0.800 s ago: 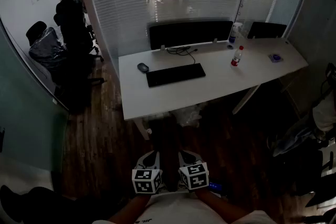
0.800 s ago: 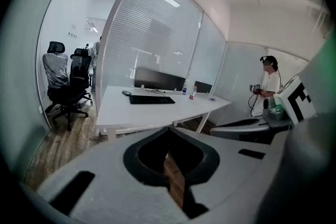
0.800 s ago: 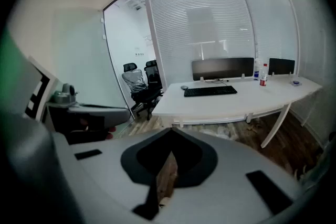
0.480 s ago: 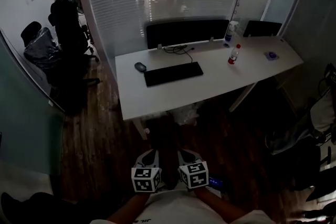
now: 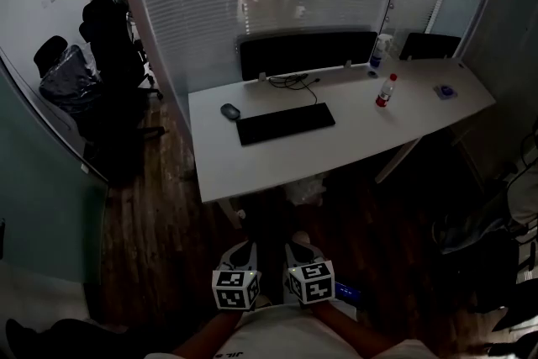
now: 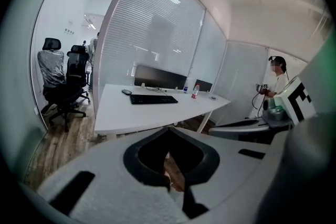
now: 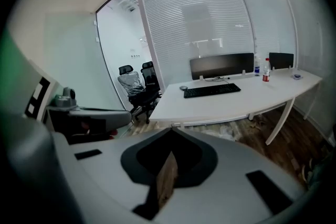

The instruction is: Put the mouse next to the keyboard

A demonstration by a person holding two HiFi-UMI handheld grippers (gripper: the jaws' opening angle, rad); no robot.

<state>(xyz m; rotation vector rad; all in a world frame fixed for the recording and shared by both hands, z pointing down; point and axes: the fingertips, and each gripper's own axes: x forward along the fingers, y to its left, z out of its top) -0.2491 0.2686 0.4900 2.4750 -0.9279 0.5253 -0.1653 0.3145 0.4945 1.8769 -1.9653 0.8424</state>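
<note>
Head view, looking down on a white desk [image 5: 277, 168] that stands before a slatted glass partition. A black keyboard [image 5: 286, 124] lies on the left half of the desk, its long side roughly parallel to the front edge. The mouse [image 5: 229, 111] rests on the desk just beside the keyboard's far left corner, near it but not touching. A black screen [image 5: 307, 55] runs along the back edge, with a cable loop in front of it. A red-labelled bottle [image 5: 385, 91] stands upright to the right of the keyboard, well apart from it. Black chairs [image 5: 109, 55] stand on the wooden floor [image 5: 160, 214] to the left of the desk. Both grippers are held low and close to the body, side by side, well apart from the desk. Left gripper [image 5: 238, 263]: jaws pressed together at the tips, nothing between them, only a sliver of floor showing behind. Right gripper [image 5: 301, 258]: jaws likewise closed tip to tip and empty. In the left gripper view a person [image 6: 275, 84] in a white top stands at the far right.
</note>
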